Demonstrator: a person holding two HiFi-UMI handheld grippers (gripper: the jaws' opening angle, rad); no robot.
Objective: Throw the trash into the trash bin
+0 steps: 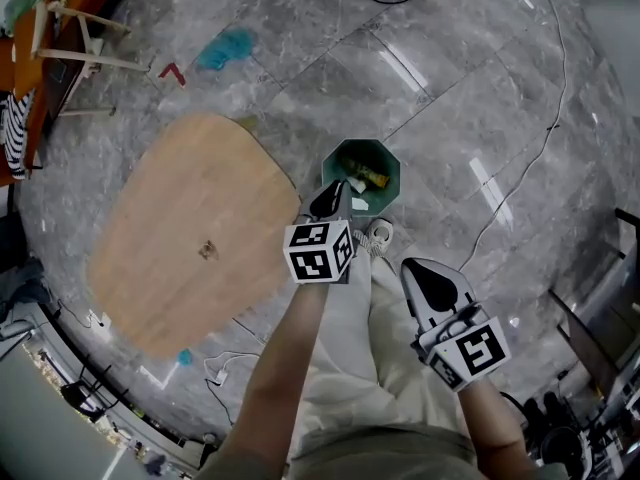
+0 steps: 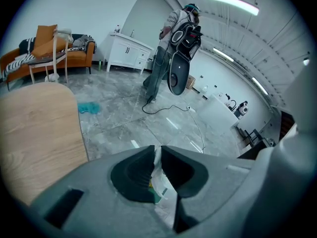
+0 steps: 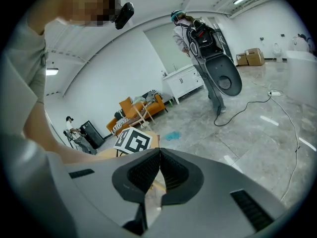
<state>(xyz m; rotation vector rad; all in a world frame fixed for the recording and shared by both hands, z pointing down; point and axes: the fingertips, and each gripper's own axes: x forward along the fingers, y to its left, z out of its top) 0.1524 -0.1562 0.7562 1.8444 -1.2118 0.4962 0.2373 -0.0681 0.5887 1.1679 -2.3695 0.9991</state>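
The green trash bin (image 1: 394,173) stands on the grey floor just past the table, with yellow and white trash (image 1: 373,179) lying inside. My left gripper (image 1: 330,201) hangs over the bin's near rim, pointing down. In the left gripper view its jaws (image 2: 157,150) stand nearly together, pinching a thin crumpled white piece of trash (image 2: 155,176). My right gripper (image 1: 424,272) is lower right of the bin, above the person's leg. Its jaw tips (image 3: 159,152) touch, with nothing between them.
A rounded wooden table (image 1: 190,228) lies left of the bin. A blue cloth (image 1: 225,48) is on the floor beyond it. A black cable (image 1: 520,158) runs across the tiles at right. An orange sofa (image 2: 49,53) and a standing person (image 2: 173,48) are farther off.
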